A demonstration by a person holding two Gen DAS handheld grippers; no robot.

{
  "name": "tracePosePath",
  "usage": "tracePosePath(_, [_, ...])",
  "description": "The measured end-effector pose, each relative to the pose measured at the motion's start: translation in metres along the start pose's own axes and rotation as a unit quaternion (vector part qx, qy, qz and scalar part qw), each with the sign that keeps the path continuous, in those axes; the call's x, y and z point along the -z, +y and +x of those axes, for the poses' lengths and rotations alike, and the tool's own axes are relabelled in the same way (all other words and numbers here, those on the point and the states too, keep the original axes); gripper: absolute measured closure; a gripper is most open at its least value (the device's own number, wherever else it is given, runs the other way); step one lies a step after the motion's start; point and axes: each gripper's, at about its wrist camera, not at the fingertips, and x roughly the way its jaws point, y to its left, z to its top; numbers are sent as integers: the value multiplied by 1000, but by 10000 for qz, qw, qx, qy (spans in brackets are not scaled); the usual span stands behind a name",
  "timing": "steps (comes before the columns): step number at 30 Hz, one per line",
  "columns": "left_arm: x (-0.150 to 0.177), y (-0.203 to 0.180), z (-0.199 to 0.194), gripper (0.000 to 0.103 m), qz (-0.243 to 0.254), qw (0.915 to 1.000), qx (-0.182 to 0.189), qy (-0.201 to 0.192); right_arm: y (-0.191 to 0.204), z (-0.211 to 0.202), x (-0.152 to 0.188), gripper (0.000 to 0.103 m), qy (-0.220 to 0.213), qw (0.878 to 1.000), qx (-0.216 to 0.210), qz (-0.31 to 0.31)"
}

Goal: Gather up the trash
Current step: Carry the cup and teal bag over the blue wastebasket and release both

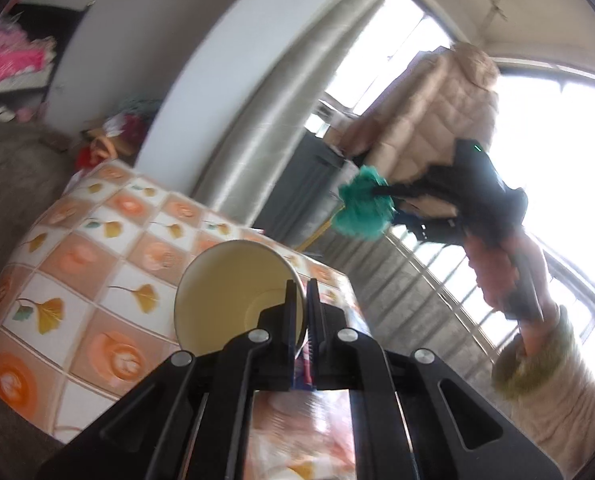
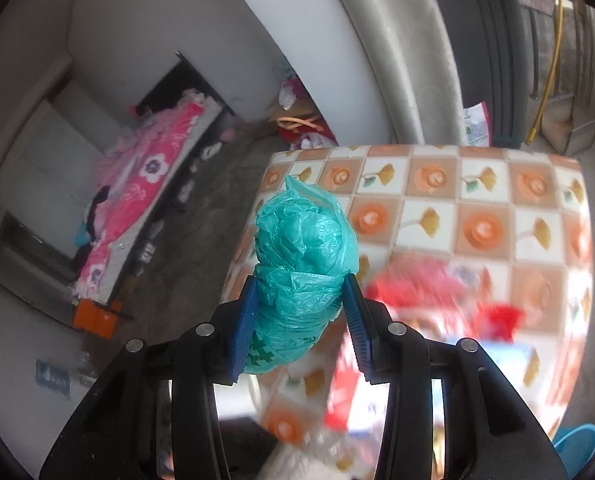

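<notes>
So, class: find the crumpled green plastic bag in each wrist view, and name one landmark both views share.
Left wrist view: green plastic bag right of centre, held out by the right gripper.
Right wrist view: bag centre, squeezed between the blue fingers.
Shared landmark: the flower-patterned tablecloth.

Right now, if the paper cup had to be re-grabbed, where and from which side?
Take the paper cup by its rim wall, as the left tongs do now: one finger inside the mouth, one outside, pinching the thin wall. It lies tilted with the open mouth facing the camera, so come in from the mouth side. The round body looks wide and likely to crush under a squeeze.
</notes>
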Motion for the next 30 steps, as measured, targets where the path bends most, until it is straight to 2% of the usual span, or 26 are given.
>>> tracePosePath(3, [12, -38, -1, 99, 266, 9989, 338, 201, -20, -44, 57, 63, -252, 9995, -80, 154])
tracePosePath(6, [27, -74, 8, 99, 511, 9952, 681, 486, -48, -81, 115, 63, -503, 9976, 58, 465])
tracePosePath(9, [46, -110, 27, 99, 668, 9885, 1006, 905, -80, -115, 164, 63, -791, 9923, 181, 936])
tracePosePath(12, [69, -148, 50, 99, 850, 9778, 1343, 1363, -116, -146, 215, 63, -1113, 9819, 313, 1501])
tracePosePath(16, [110, -201, 92, 99, 1040, 9552, 1765, 2135, -164, -178, 281, 63, -1520, 9594, 581, 2301])
tracePosePath(19, [143, -239, 130, 99, 1078, 9340, 1994, 2762, -200, -200, 324, 63, -1758, 9388, 1068, 2763])
tracePosePath(23, [190, -294, 174, 99, 1367, 9092, 2095, 3328, -241, -222, 369, 62, -2042, 9098, 1508, 3284])
tracePosePath(26, [228, -332, 207, 99, 1612, 8884, 2127, 3734, -278, -226, 400, 62, -2044, 8875, 1906, 3664])
tracePosePath(27, [240, -343, 217, 99, 1710, 8826, 2120, 3832, -292, -225, 408, 62, -2020, 8817, 1941, 3797])
tracePosePath(30, [285, -384, 252, 99, 2018, 8570, 2120, 4241, -333, -222, 431, 61, -1921, 8633, 2021, 4206])
